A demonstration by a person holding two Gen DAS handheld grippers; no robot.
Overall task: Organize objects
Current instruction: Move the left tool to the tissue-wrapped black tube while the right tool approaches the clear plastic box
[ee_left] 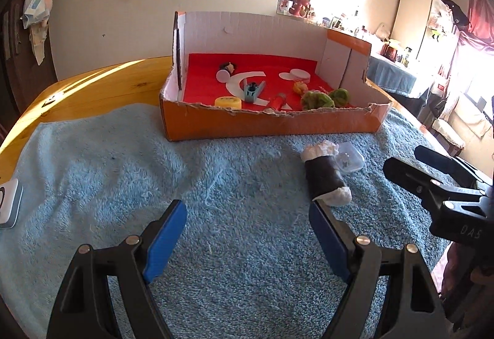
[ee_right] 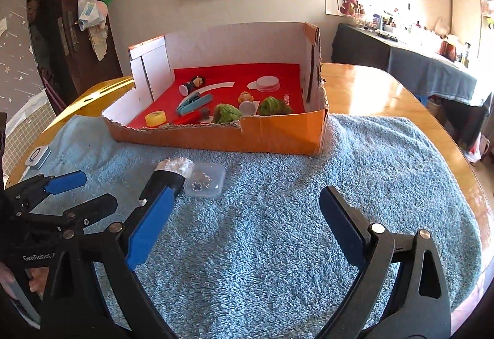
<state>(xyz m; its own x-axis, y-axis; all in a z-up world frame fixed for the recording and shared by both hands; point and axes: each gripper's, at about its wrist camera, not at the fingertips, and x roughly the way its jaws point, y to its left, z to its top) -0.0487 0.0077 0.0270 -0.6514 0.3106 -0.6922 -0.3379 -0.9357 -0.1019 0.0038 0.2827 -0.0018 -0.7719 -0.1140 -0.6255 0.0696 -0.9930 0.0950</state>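
Note:
An orange cardboard box [ee_left: 271, 122] with a red floor stands at the far side of a blue towel [ee_left: 216, 184]; it also shows in the right wrist view [ee_right: 278, 135]. Inside lie a yellow cap [ee_left: 228, 102], a blue clip [ee_left: 253, 91], a red tube [ee_left: 277, 102], green fuzzy lumps [ee_left: 318, 100] and small figures. On the towel lie a black roll with white ends [ee_left: 325, 176] and a clear plastic case [ee_left: 350, 160], seen too in the right wrist view [ee_right: 166, 180] [ee_right: 205, 180]. My left gripper [ee_left: 248, 215] is open, the roll by its right fingertip. My right gripper [ee_right: 247, 200] is open and empty.
A white and grey device [ee_left: 9, 203] lies at the towel's left edge on the wooden table [ee_left: 102, 85]. The right gripper's fingers [ee_left: 432, 172] show at the right of the left wrist view. A cluttered side table [ee_right: 432, 67] stands far right.

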